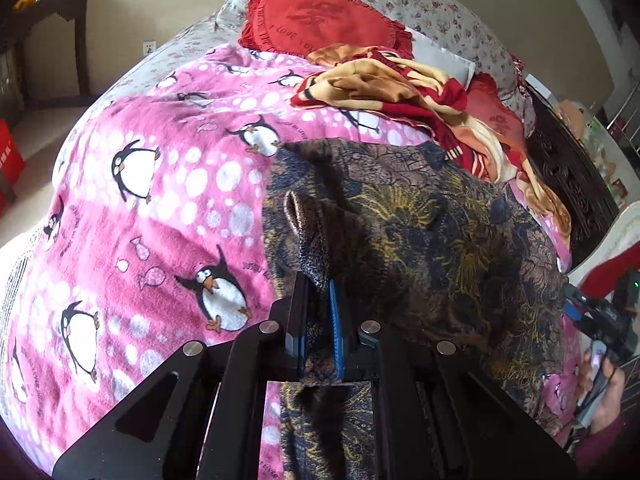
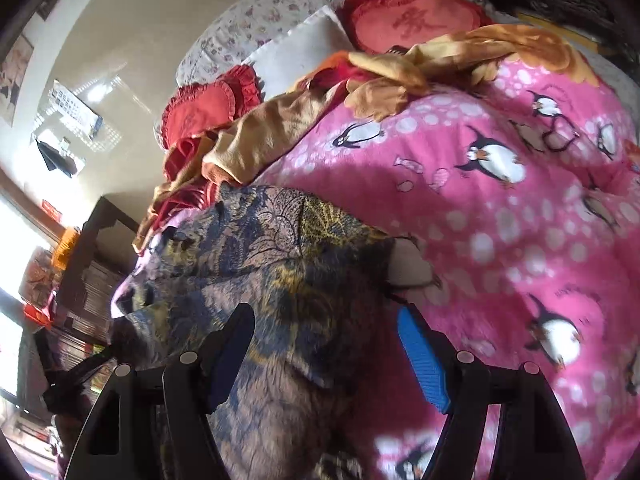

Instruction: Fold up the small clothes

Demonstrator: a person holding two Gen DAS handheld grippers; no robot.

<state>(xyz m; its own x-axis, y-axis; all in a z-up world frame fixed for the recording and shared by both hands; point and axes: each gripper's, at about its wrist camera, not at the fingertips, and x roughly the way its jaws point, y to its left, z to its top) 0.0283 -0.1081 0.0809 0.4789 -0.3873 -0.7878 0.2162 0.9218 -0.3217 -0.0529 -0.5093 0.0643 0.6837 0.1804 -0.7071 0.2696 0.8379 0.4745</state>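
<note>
A dark brown, blue and gold patterned garment lies spread on a pink penguin blanket. My left gripper is shut on a raised fold of the garment's near left edge. In the right wrist view the same garment fills the lower middle. My right gripper is open, its jaws wide apart over the garment's right part, with nothing between them. The right gripper also shows at the right edge of the left wrist view.
A crumpled orange and red blanket and red heart pillows lie beyond the garment. A dark carved bed frame runs along the right. A dark table stands left of the bed. The pink blanket spreads right.
</note>
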